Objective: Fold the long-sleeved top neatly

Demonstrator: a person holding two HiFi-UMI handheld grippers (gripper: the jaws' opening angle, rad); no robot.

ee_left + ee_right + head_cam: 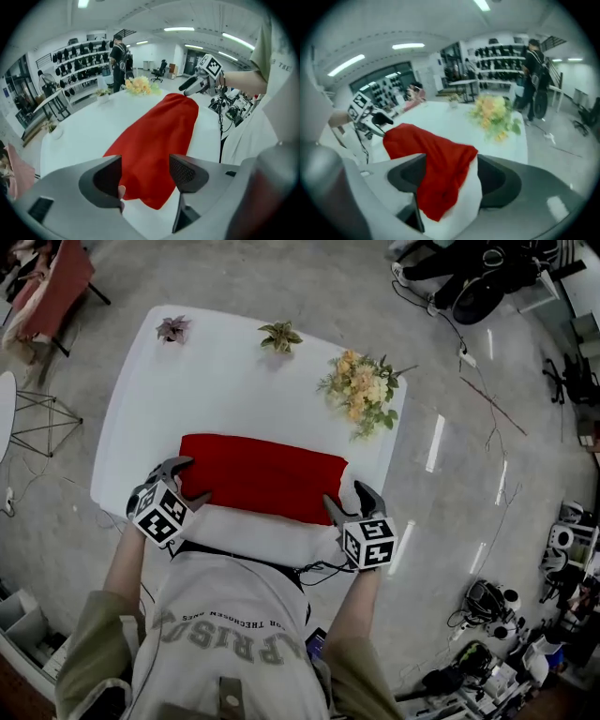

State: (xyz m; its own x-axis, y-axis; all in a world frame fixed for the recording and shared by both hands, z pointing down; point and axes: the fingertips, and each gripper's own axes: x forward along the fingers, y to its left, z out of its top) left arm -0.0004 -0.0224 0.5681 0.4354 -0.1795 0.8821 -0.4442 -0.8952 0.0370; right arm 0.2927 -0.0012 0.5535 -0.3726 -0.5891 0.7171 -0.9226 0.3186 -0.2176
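Note:
The red long-sleeved top lies folded into a long flat strip across the near part of the white table. My left gripper is at the strip's near left corner. Its jaws stand apart, with the red cloth showing between them and neither pad pressing on it. My right gripper is at the near right corner, jaws also wide. That corner of the cloth lies loosely bunched between them, next to the left jaw. Each gripper also shows in the other's view, the right gripper and the left gripper.
A bouquet lies at the table's far right, and two small plants stand along the far edge. A chair stands far left. Cables and gear cover the floor to the right. A person stands by distant shelves.

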